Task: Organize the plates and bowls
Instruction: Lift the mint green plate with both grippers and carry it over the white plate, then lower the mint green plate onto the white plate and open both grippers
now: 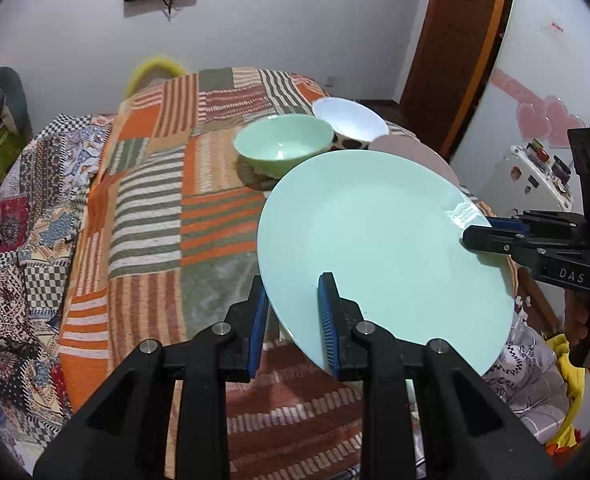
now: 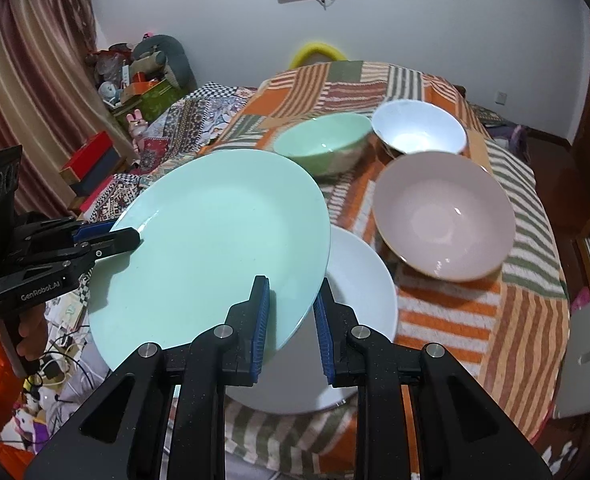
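Observation:
A mint green plate (image 1: pixel 379 248) is held tilted in the air above the table; it also shows in the right wrist view (image 2: pixel 215 248). My left gripper (image 1: pixel 293 308) straddles its near rim and is shut on it. My right gripper (image 2: pixel 291 312) straddles the opposite rim with a gap at the fingers, open. Under the plate lies a white plate (image 2: pixel 359 292). A pink bowl (image 2: pixel 443 216), a green bowl (image 2: pixel 323 144) and a white bowl (image 2: pixel 419 128) stand behind it on the table.
The table wears an orange striped patchwork cloth (image 2: pixel 527 280). A yellow chair back (image 2: pixel 317 50) stands at the far edge. Boxes and toys (image 2: pixel 135 88) are piled at the left by a curtain. A white fridge (image 1: pixel 535 176) and a wooden door (image 1: pixel 455 40) are at the right.

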Tool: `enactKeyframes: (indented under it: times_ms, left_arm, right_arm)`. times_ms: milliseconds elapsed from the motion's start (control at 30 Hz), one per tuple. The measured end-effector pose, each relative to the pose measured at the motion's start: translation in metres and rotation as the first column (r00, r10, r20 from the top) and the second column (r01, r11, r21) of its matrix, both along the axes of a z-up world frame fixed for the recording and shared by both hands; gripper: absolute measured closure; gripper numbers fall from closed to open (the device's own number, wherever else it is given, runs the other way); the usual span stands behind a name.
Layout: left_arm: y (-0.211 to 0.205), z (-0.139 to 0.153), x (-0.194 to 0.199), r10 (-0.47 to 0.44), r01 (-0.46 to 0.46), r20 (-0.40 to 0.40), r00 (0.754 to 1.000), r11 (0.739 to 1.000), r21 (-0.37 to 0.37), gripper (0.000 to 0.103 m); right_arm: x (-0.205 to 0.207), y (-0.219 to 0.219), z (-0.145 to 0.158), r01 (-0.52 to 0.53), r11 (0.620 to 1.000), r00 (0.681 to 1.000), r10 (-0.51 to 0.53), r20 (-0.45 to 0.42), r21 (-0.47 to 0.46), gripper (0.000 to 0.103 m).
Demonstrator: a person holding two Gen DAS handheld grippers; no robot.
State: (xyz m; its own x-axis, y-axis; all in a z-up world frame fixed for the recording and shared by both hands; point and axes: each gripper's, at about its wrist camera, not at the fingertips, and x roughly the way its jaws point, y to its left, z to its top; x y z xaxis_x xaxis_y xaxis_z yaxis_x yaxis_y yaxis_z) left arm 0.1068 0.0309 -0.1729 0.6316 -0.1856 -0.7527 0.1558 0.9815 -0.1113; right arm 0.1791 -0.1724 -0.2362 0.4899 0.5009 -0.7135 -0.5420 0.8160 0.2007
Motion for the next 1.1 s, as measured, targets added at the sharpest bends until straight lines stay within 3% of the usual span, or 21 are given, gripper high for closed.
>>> enactKeyframes:
  times_ms: [467, 1100]
  left_arm:
    - [-0.032, -0.033, 0.012, -0.044, 0.046, -0.09, 0.995, 0.999, 0.014, 0.078]
    - [-0.031, -0.067, 0.03, -0.046, 0.055, -0.18, 0.983, 0.997, 0.046, 0.078]
  right_arm:
    - [-0.005, -0.03, -0.032, 0.057, 0.998, 0.995, -0.055, -0.085, 0.01, 0.083]
    - [0.001, -0.027, -0.064, 0.066, 0.998, 0.981, -0.063, -0.183, 0.013, 0.083]
